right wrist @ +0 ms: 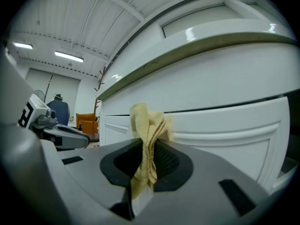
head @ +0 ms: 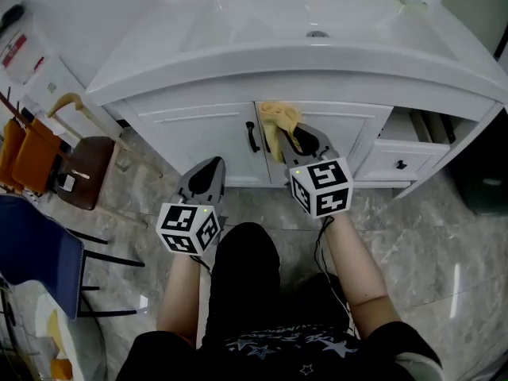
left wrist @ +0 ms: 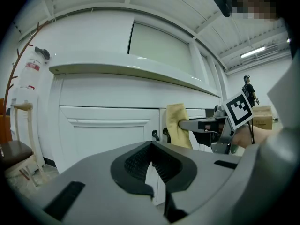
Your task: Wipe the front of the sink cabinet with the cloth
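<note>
step: wipe under way, judged | cloth (head: 278, 121) at sink cabinet (head: 198, 132) door top, beside handles | right gripper (head: 305, 143) jaws clamp cloth | left gripper (left wrist: 152, 167) jaws together, empty | next: press, sweep across panel

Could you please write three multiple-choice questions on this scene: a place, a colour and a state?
1. Where is the cloth? A on the sink top; B at the cabinet front, beside a door handle; C on the floor.
2. What colour is it? A yellow; B blue; C white.
3. How is the right gripper? A open, empty; B shut on a door handle; C shut on the cloth.
Answers: B, the head view shows it by the black handle; A, yellow in every view; C, its jaws pinch the cloth.
</note>
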Demonstrator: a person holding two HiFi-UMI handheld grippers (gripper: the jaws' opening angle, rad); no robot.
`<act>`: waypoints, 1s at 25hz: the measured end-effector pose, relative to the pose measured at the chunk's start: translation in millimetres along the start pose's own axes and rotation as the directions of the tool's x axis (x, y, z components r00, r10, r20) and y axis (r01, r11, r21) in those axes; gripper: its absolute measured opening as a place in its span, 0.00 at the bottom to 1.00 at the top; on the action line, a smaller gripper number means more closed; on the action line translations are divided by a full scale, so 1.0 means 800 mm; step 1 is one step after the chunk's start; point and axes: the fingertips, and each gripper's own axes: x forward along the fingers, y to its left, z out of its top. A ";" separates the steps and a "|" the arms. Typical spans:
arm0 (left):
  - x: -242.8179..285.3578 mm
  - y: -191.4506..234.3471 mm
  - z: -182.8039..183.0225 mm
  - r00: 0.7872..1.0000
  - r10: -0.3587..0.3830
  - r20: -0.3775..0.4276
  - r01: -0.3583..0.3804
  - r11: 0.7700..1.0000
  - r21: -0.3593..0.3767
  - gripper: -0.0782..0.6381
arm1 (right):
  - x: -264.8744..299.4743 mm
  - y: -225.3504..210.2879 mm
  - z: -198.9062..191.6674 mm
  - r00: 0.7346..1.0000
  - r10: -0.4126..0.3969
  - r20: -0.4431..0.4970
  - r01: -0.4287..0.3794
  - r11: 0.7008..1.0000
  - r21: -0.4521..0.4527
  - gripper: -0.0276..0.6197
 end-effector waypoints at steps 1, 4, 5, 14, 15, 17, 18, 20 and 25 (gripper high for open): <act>0.004 -0.001 0.000 1.000 -0.006 0.000 0.006 1.000 -0.001 0.13 | -0.003 -0.007 0.001 1.000 -0.014 0.002 0.014 1.000 -0.005 0.14; 0.018 -0.006 0.000 1.000 -0.026 0.002 0.026 1.000 0.012 0.13 | -0.013 -0.027 0.004 0.998 -0.054 0.008 0.054 0.998 -0.015 0.14; 0.024 -0.010 0.001 0.999 -0.036 0.005 0.036 0.999 0.018 0.13 | -0.017 -0.034 0.004 0.997 -0.070 0.009 0.071 0.997 -0.019 0.14; 0.055 -0.049 -0.010 0.989 -0.148 -0.011 0.148 0.988 0.034 0.13 | -0.077 -0.116 -0.013 0.960 -0.279 -0.016 0.279 0.960 0.002 0.14; 0.056 -0.054 -0.012 0.987 -0.160 -0.013 0.161 0.986 0.033 0.13 | -0.085 -0.126 -0.013 0.953 -0.302 -0.016 0.302 0.953 0.006 0.14; 0.059 -0.062 -0.013 0.983 -0.182 -0.017 0.182 0.983 0.032 0.13 | -0.101 -0.146 -0.012 0.938 -0.347 -0.016 0.348 0.937 0.017 0.14; 0.061 -0.065 -0.014 0.981 -0.191 -0.019 0.191 0.981 0.032 0.13 | -0.109 -0.155 -0.012 0.929 -0.370 -0.015 0.370 0.929 0.022 0.14; 0.062 -0.070 -0.014 0.978 -0.209 -0.019 0.210 0.977 0.033 0.13 | -0.124 -0.172 -0.011 0.911 -0.413 -0.016 0.413 0.910 0.031 0.14; 0.066 -0.084 -0.016 0.967 -0.254 -0.015 0.254 0.966 0.039 0.13 | -0.159 -0.199 -0.012 0.864 -0.503 -0.030 0.504 0.863 0.029 0.14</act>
